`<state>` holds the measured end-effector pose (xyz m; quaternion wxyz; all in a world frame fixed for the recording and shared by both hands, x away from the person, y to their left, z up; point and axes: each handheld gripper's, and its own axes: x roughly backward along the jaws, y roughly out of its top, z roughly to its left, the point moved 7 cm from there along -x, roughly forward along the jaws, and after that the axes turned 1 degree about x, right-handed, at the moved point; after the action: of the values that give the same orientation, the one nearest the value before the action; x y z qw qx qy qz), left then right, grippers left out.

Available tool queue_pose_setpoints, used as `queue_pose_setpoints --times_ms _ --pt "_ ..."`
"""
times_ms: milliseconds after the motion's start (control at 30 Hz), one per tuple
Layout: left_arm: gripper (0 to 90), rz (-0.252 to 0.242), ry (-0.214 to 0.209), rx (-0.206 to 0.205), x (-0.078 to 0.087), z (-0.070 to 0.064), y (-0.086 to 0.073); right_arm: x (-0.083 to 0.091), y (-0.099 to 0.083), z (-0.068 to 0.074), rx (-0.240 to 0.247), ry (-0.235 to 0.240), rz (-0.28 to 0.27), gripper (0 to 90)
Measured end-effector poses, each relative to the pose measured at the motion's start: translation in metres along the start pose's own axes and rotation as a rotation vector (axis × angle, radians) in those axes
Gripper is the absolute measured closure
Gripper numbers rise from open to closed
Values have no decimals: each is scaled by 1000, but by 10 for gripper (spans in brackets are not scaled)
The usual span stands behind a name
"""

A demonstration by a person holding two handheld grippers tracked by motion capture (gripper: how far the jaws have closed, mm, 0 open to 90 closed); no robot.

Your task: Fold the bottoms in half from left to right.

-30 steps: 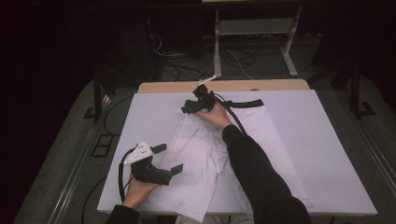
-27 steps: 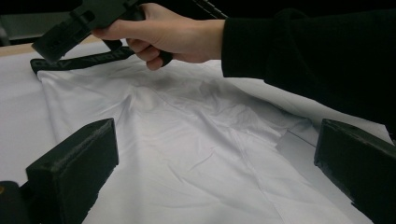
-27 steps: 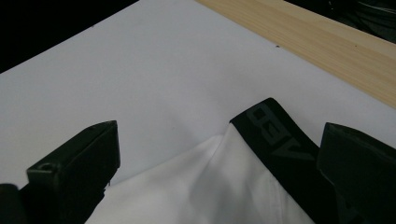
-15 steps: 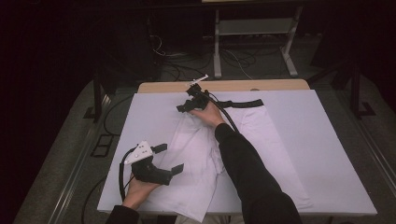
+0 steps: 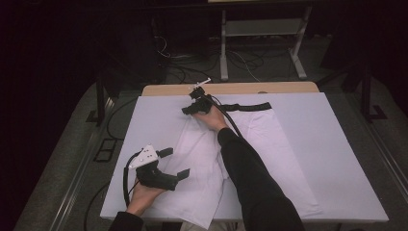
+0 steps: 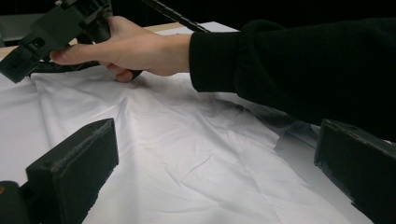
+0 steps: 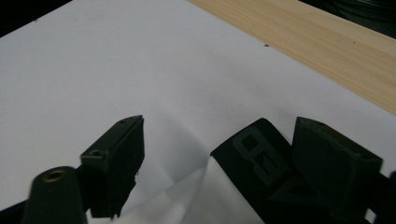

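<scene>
Now a white garment (image 5: 226,159) is lying spread on the white cover (image 5: 337,144) of the table, and its black waistband (image 5: 250,107) is lying at the far side, close to the bare wooden edge of the table (image 5: 269,88). One part of the garment is reaching toward the near right of the cover, and another part is hanging a little over the near edge, left of the person's right sleeve (image 5: 250,183).

The right gripper (image 5: 188,109) is reaching far across the table and is resting at the far left end of the garment, at the left end of the waistband. In the right gripper view its two jaws are standing apart, so the tongs are released. The black waistband (image 7: 254,163) with raised letters is lying just beside the right jaw, and the white cloth (image 7: 205,198) is lying between the jaws, but they are not pinching it. The wooden strip (image 7: 322,42) is running behind.

The left gripper (image 5: 177,163) is staying near the near left corner of the cover, over the left part of the garment. Its jaws are also wide apart, released, and they are holding nothing. In the left gripper view the wrinkled white cloth (image 6: 187,158) is lying between the jaws, and farther off the person's right hand (image 6: 130,46) is pressing down near the far edge of the garment.
</scene>
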<state>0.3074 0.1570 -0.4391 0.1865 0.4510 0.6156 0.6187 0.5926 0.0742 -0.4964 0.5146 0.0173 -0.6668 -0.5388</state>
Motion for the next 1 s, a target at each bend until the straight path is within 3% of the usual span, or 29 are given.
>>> queue_pose_setpoints --times_ms 233,400,567,700,733,800,1000 --pt "0 1 -1 1 -1 0 0 -4 -2 -1 -1 -47 12 316" --pt "0 5 -2 -1 -1 0 0 -4 -4 -3 34 -100 28 450" --pt "0 5 -2 0 -1 0 0 -2 -4 -6 34 -109 37 572" --pt "0 9 -1 -1 -1 0 -1 1 -4 -5 38 -62 57 709" --pt "0 9 -2 -2 -1 0 -1 3 -4 -6 14 -38 66 779" --pt "0 6 2 4 0 1 -1 5 -5 -8 -15 -16 68 836" --pt "0 9 12 11 1 2 -2 11 -5 -10 -49 8 67 855"
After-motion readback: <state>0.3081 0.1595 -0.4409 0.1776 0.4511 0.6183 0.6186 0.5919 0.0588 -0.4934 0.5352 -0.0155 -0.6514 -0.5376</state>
